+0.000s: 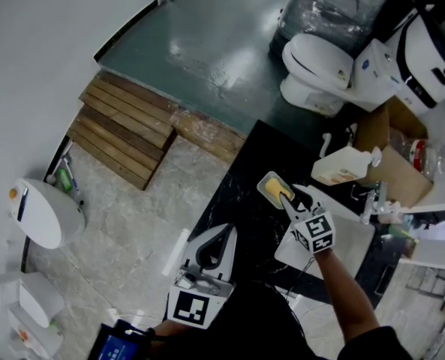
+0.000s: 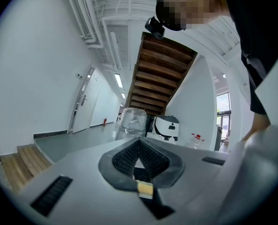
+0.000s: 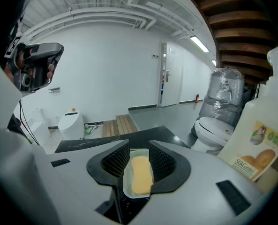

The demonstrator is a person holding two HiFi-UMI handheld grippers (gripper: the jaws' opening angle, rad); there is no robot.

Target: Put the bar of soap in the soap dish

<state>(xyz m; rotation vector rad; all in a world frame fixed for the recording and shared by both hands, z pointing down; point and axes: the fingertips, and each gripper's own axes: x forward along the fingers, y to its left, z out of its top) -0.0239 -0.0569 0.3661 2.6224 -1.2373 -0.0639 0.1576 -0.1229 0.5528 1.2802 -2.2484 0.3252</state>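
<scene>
Bar of soap point(image 3: 141, 175) lies in the white soap dish point(image 3: 138, 153) on the black counter point(image 1: 237, 201), right under the right claw point(image 3: 139, 146), long axis running straight down the gap between its spread, empty jaws; the left claw point(image 1: 226, 235), pressed together, hangs well apart.

Bright even indoor light, ceiling strips point(image 3: 199, 43) glowing, sheen on green floor point(image 1: 207, 51), fisheye bending, dark vignetted corners.

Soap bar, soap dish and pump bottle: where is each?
soap bar point(image 3: 140, 175), right gripper view, middle of its yellow top.
soap dish point(image 3: 127, 185), right gripper view, left white rim.
pump bottle point(image 1: 341, 168), head view, its white body.
</scene>
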